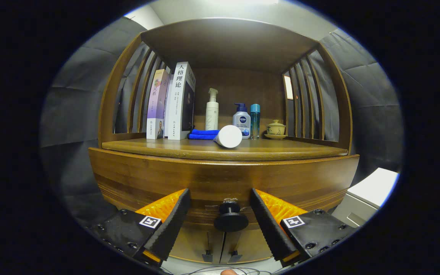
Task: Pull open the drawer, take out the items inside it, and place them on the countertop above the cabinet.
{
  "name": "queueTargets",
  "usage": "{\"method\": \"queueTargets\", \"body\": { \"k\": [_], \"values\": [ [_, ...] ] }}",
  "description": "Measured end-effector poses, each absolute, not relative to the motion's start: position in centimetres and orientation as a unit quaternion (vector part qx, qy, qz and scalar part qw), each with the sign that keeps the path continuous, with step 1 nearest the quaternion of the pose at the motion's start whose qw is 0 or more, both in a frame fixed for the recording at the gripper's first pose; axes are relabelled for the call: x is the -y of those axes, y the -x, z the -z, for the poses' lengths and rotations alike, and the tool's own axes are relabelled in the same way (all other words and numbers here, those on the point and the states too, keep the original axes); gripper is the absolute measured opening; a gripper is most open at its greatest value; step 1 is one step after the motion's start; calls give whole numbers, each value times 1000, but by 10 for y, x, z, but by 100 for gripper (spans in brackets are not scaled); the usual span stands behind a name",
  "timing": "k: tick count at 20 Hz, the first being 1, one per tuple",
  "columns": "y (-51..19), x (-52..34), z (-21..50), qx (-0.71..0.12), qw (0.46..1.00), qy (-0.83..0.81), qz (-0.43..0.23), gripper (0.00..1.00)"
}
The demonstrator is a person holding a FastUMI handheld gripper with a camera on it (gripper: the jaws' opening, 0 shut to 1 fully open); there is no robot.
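Drawer [224, 183], wooden, rigid, front flush beneath the bench's [166, 148] front edge; likely heavy, sliding stiffly; sole hold the small round knob [230, 218], smooth and probably slippery, now between the fingers of the claw [220, 202], spread, touching nothing.

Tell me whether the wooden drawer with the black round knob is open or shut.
Shut: the wooden drawer front sits flush under the countertop, nothing inside visible. The open tongs straddle its black round knob without touching.
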State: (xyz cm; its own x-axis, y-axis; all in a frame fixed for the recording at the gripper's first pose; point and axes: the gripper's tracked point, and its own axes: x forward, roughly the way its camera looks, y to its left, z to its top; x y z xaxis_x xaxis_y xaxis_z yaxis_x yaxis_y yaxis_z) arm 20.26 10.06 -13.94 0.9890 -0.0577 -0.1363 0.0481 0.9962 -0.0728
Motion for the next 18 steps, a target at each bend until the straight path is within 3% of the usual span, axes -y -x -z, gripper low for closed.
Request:
{"method": "queueTargets", "body": {
  "k": [9, 18],
  "values": [
    [-219, -104, 137, -59, 998, 31, 17, 98],
    [-133, -86, 34, 11, 1000, 18, -6, 100]
  ]
}}
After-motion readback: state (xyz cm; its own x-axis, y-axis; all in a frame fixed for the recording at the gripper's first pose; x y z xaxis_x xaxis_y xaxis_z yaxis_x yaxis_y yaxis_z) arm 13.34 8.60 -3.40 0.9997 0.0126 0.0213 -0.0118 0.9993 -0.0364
